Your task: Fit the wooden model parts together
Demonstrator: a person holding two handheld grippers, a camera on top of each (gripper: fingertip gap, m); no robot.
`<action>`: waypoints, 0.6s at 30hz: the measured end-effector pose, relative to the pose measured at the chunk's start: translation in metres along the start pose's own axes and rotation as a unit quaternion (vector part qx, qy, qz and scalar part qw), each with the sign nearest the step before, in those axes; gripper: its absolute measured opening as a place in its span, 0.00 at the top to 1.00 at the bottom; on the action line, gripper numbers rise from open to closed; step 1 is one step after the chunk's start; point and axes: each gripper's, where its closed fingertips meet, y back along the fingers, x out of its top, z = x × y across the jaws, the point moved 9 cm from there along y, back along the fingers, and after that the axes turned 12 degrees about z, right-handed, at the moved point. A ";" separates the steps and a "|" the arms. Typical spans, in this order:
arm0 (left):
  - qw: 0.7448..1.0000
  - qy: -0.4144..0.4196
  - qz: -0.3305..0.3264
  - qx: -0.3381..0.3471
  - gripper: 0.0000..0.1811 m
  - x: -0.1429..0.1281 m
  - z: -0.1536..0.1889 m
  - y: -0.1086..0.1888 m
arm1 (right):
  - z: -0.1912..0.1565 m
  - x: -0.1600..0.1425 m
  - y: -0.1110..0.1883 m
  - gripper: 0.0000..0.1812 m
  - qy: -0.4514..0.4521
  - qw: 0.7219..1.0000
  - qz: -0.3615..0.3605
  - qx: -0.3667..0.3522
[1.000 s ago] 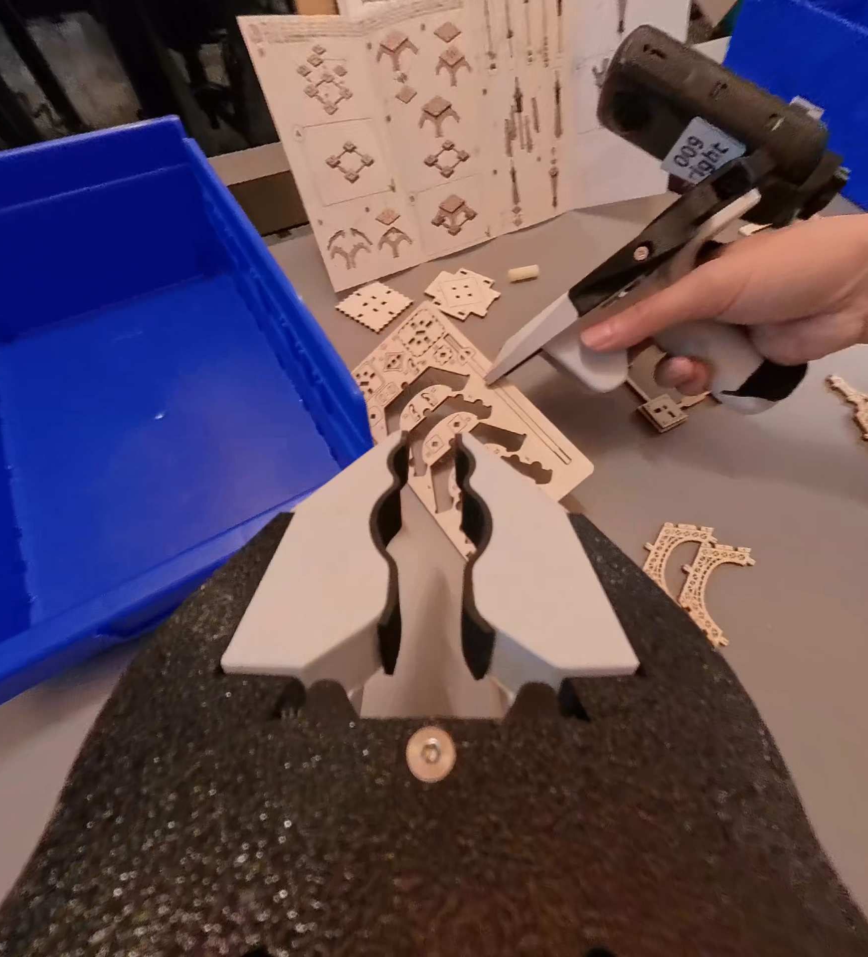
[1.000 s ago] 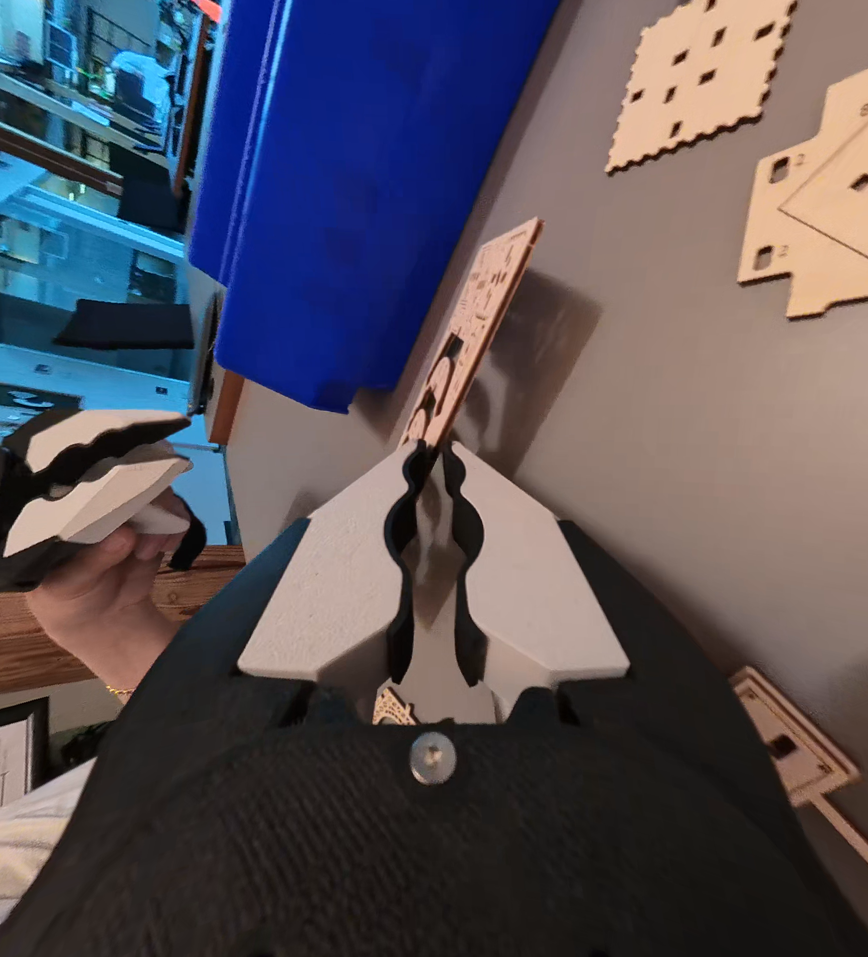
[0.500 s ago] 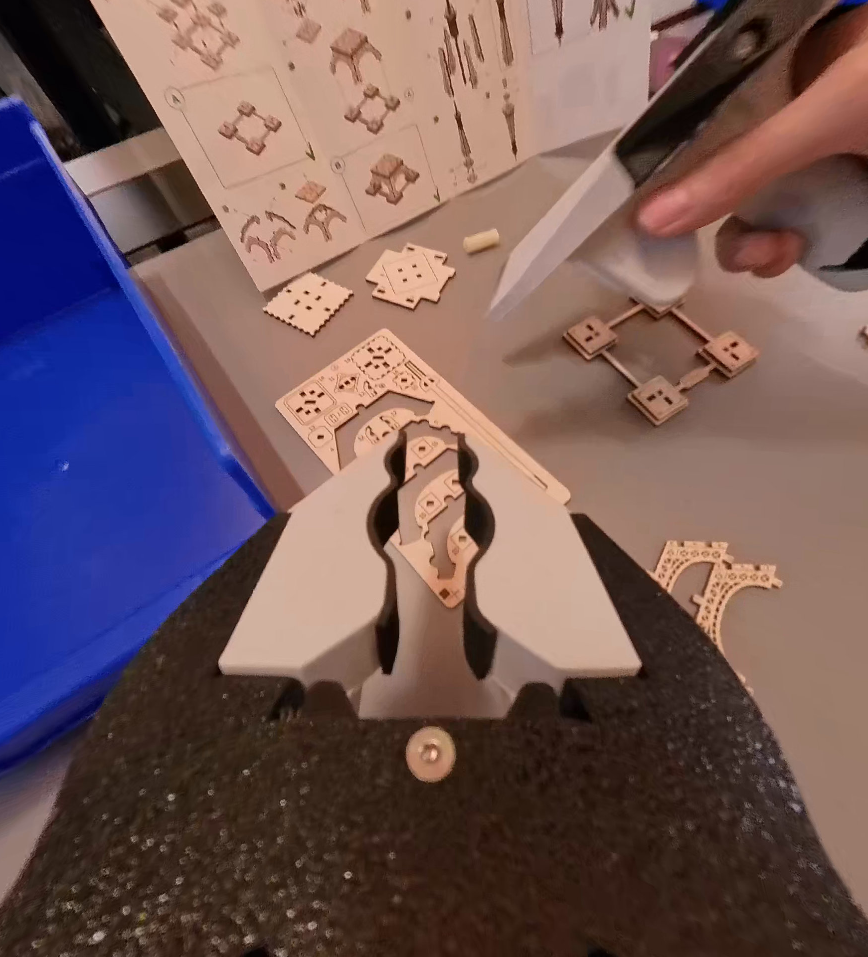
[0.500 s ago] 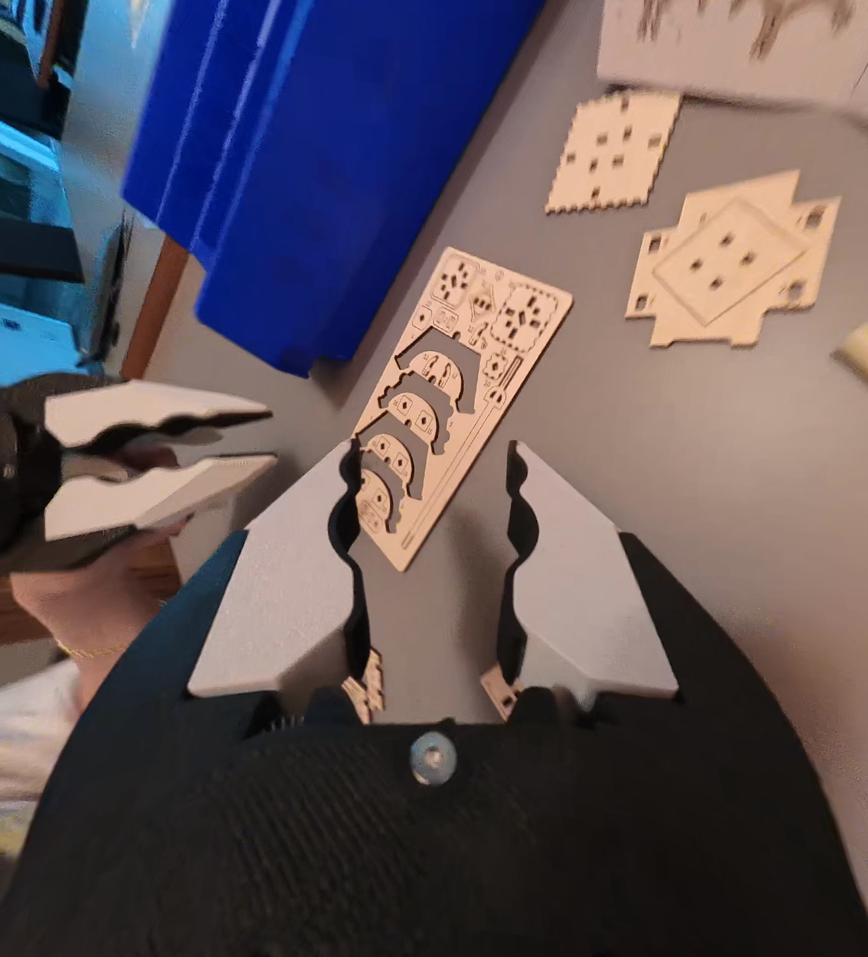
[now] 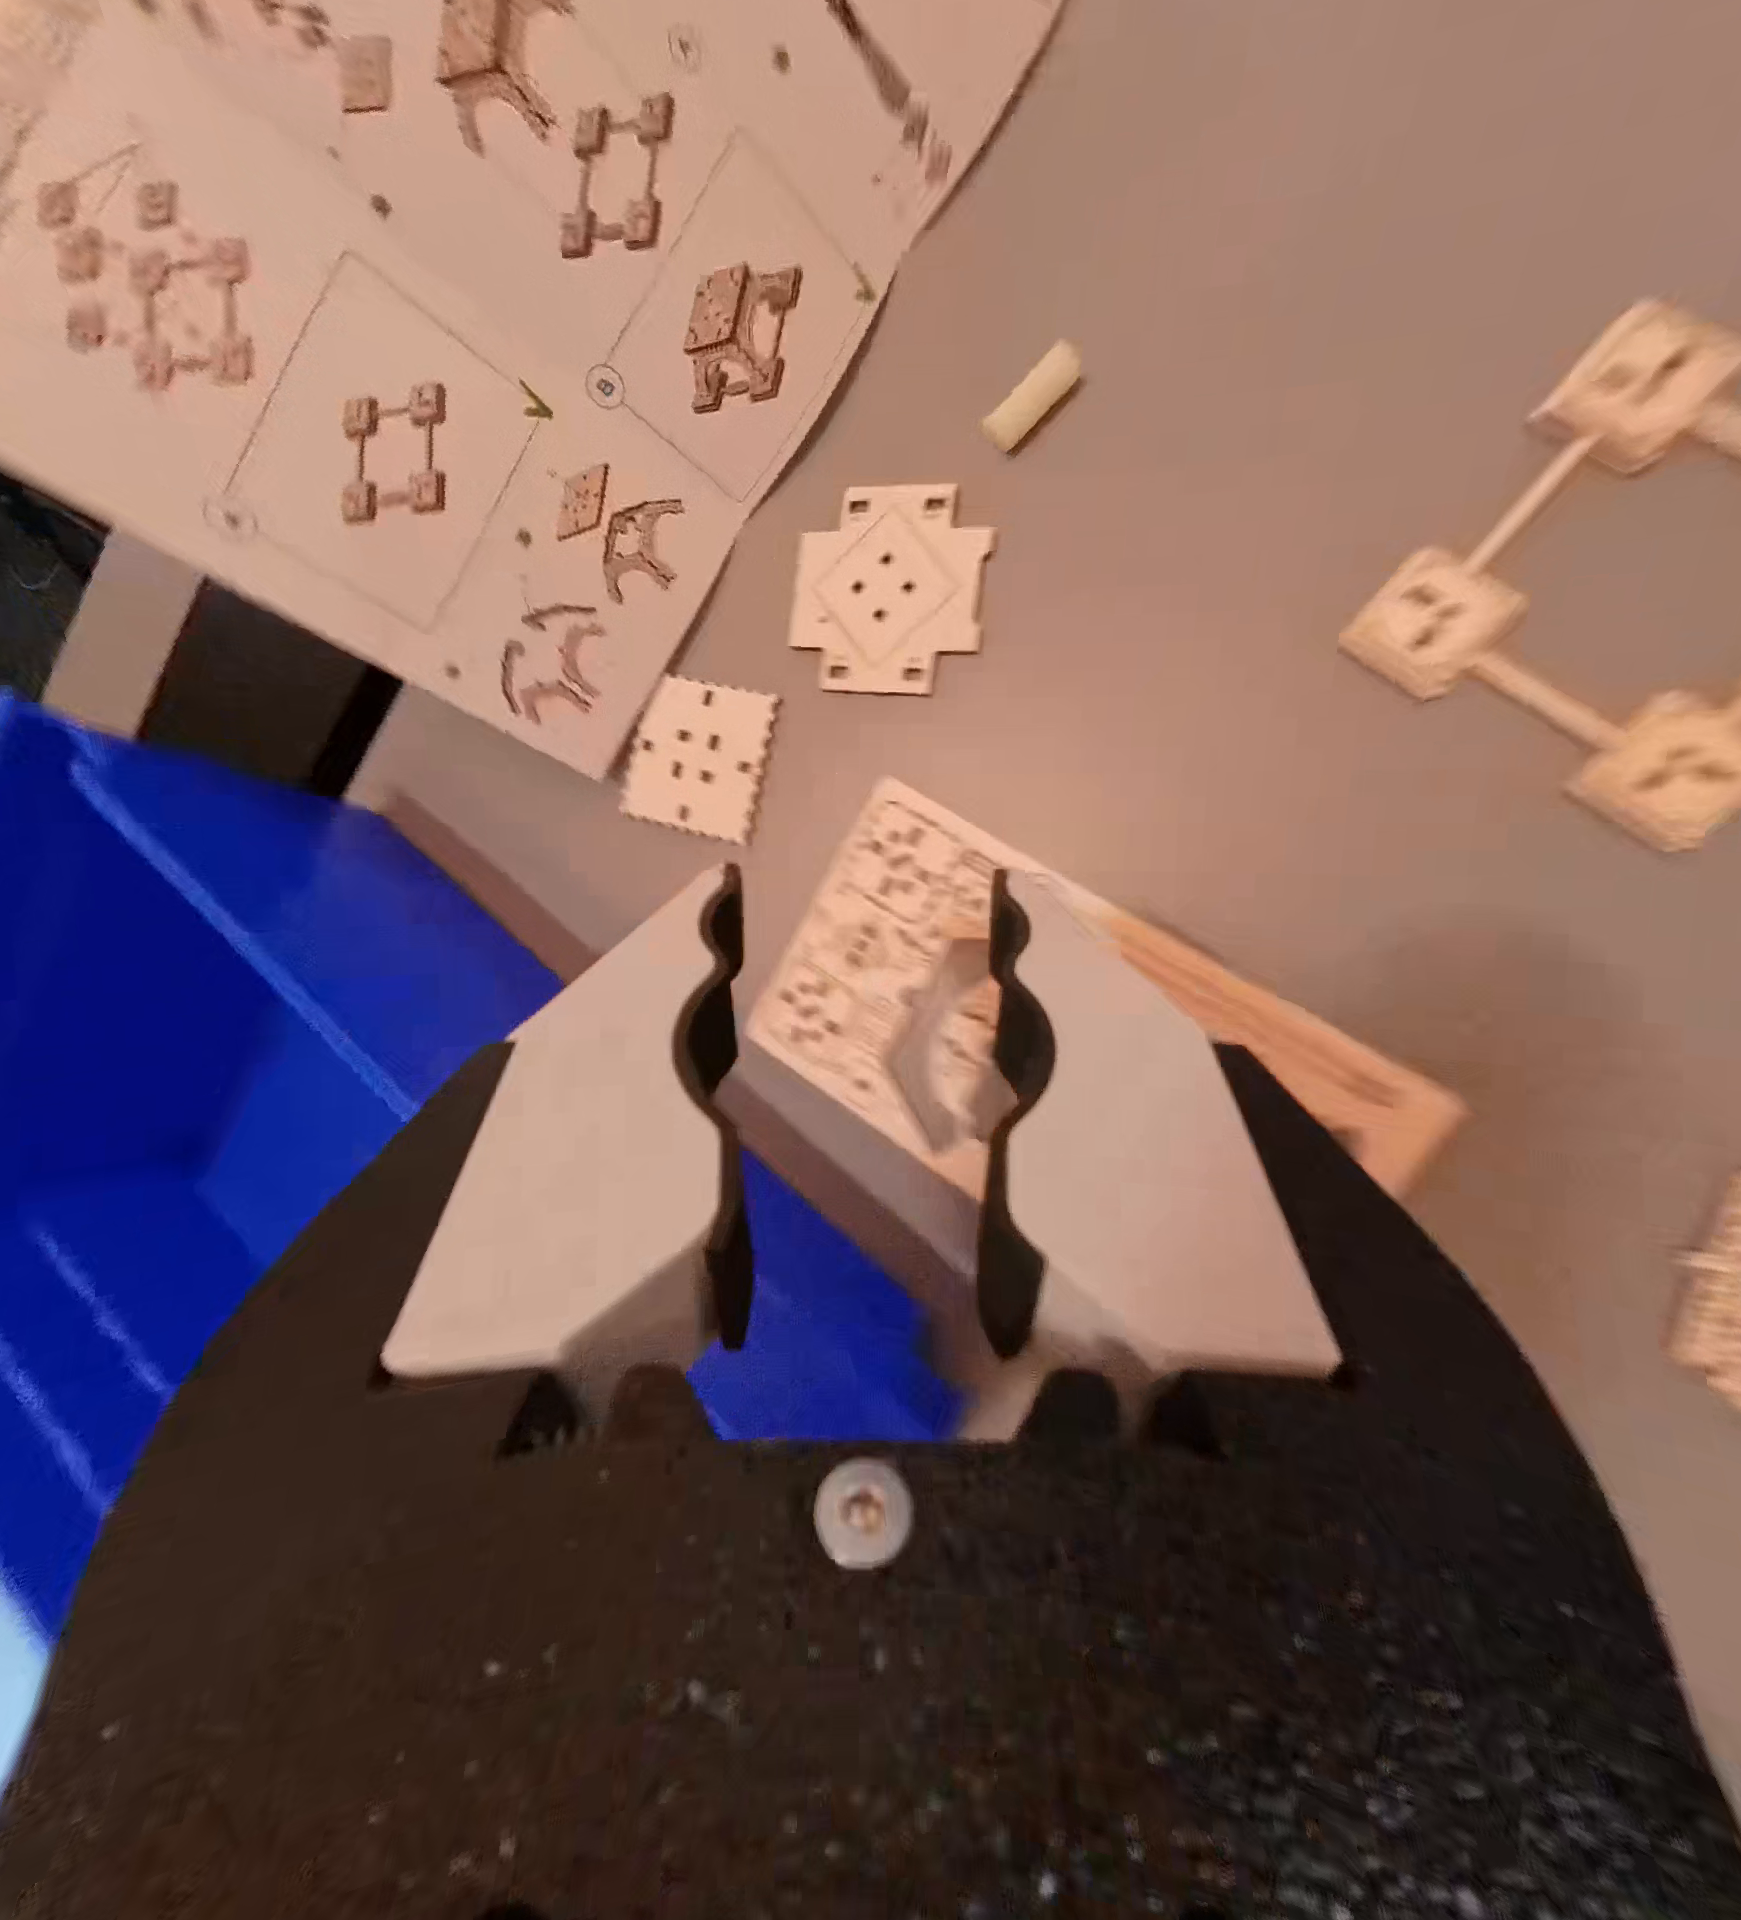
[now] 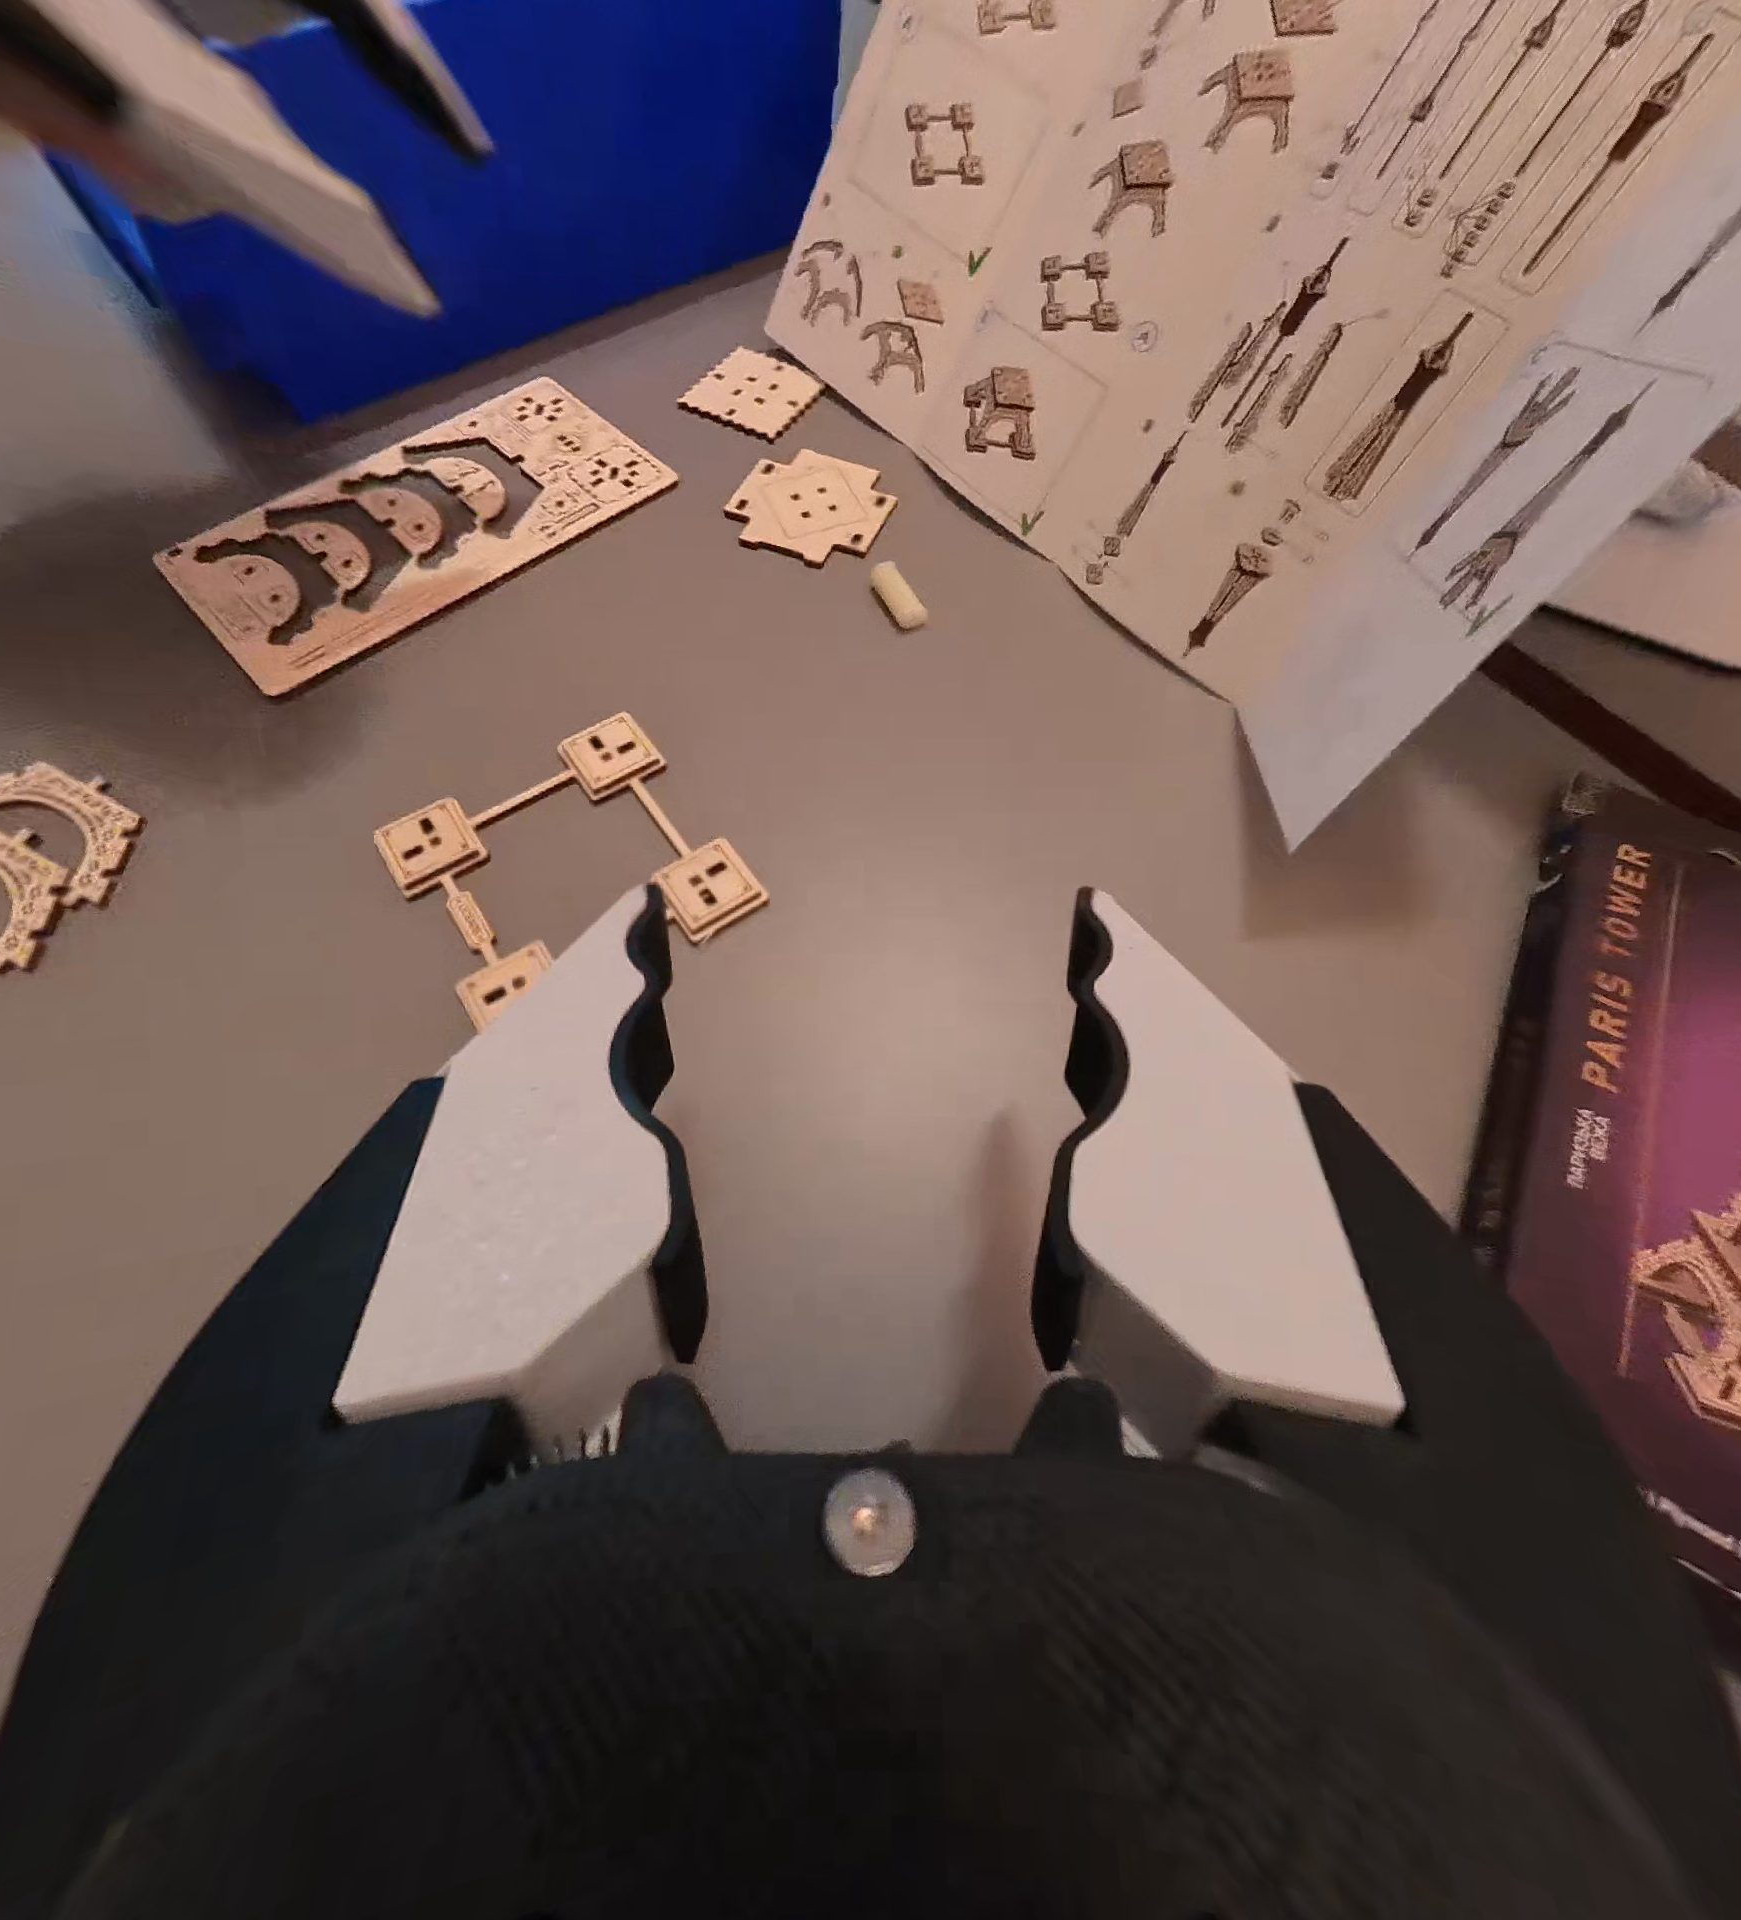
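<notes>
A wooden sheet (image 6: 419, 540) with cut-out arch shapes lies flat on the grey table; in the left wrist view the sheet (image 5: 876, 987) sits just beyond my open, empty left gripper (image 5: 864, 904). A square wooden frame with four corner pads (image 6: 575, 862) lies just left of my right gripper (image 6: 868, 914), which is wide open and empty. The frame also shows in the left wrist view (image 5: 1593, 582). Two wooden arch pieces (image 6: 14, 852) lie at the left. My left gripper (image 6: 253, 177) hovers at the top left of the right wrist view.
A cross-shaped plate (image 6: 809, 504), a small square plate (image 6: 752, 390) and a cream peg (image 6: 897, 594) lie near the propped instruction sheet (image 6: 1261, 312). A blue bin (image 5: 170, 1039) stands at the left. The purple kit box (image 6: 1676, 1195) lies at the right. From my left tips it is roughly 11 centimeters to the small square plate (image 6: 752, 390); from my right, 30 centimeters. The left camera catches it too, in the left wrist view (image 5: 697, 762).
My right gripper opened, let the wooden sheet drop flat on the table and drew back near the square frame. My left gripper opened wider and swung toward the sheet.
</notes>
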 end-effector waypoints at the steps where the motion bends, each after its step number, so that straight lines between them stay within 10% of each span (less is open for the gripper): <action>1: 0.999 -0.031 -0.026 -0.014 0.73 0.004 -0.011 -0.014 | 0.000 -0.005 0.003 0.58 -0.003 1.000 0.014 0.007; 18: 0.958 -0.054 -0.224 -0.171 0.70 0.001 -0.071 -0.106 | 0.003 -0.037 0.039 0.56 -0.076 0.990 0.113 0.029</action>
